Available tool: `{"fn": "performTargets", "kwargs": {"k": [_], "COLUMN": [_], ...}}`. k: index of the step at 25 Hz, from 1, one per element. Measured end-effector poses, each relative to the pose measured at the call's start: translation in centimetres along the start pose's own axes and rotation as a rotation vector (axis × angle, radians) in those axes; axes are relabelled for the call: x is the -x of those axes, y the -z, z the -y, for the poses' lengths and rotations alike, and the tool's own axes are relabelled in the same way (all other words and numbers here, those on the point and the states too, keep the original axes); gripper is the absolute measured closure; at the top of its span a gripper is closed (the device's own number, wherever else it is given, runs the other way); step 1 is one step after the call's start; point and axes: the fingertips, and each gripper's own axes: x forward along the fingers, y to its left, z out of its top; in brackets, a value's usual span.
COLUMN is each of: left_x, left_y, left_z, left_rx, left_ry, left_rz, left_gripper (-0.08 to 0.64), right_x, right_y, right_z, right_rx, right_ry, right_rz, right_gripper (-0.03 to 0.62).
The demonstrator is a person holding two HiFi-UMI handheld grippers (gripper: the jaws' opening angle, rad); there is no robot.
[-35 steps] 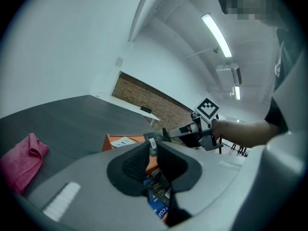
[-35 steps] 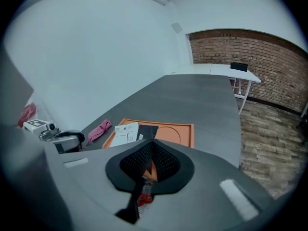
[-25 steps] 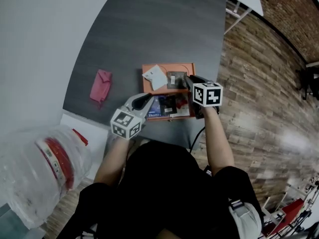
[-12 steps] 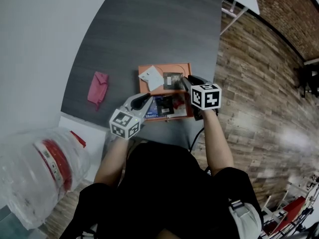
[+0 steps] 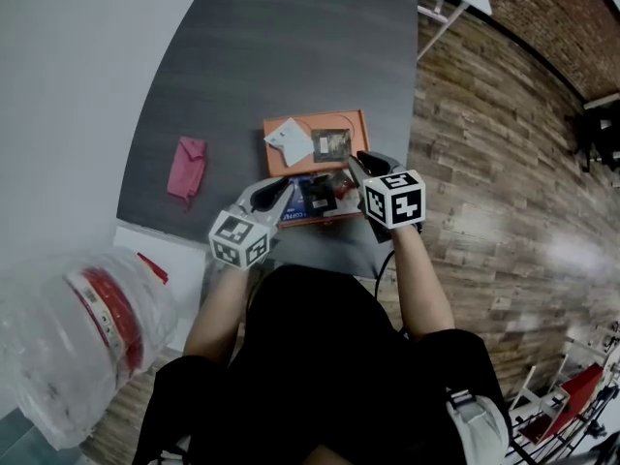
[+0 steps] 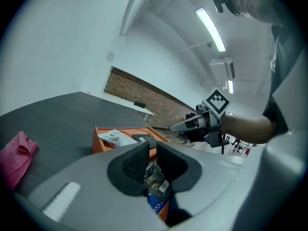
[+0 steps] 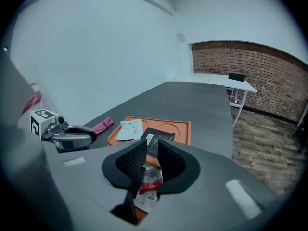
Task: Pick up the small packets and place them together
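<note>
Left tongs and right tongs, both narrowly parted, nothing clamped.

A dark barcoded packet is seen in the gap of the left tongs, with no pad pressed on it. The jaws of the right tongs have just been eased a little closer, and a red-and-white packet is shown between them, unpinched. A white packet and a second dark packet are laid side by side in the far half of an orange tray and are judged already gathered. The two near-half packets, beside a blue printed pack, are judged yet to be joined to them. The tray is set at the near edge of a dark grey table. A pink cloth is left toward the near left corner. A wood-plank floor and a brick wall are noted beyond.
</note>
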Motion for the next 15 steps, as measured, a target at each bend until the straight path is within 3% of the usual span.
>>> {"fn": "performTargets", "kwargs": {"k": [11,15], "left_x": [1.5,1.6], "left_y": [1.4,2.1], "left_z": [1.9,2.3], "left_rx": [-0.005,0.005], "left_ry": [0.075,0.091], "left_rz": [-0.048,-0.06], "left_gripper": [0.515,0.515], "right_x": [1.1,0.5], "right_y": [8.4,9.6], "right_z": [-1.1,-1.4], "right_rx": [-0.048,0.066], "right_ry": [0.076,0.083], "right_rz": [-0.161,-0.215], "right_gripper": [0.522,0.52]}}
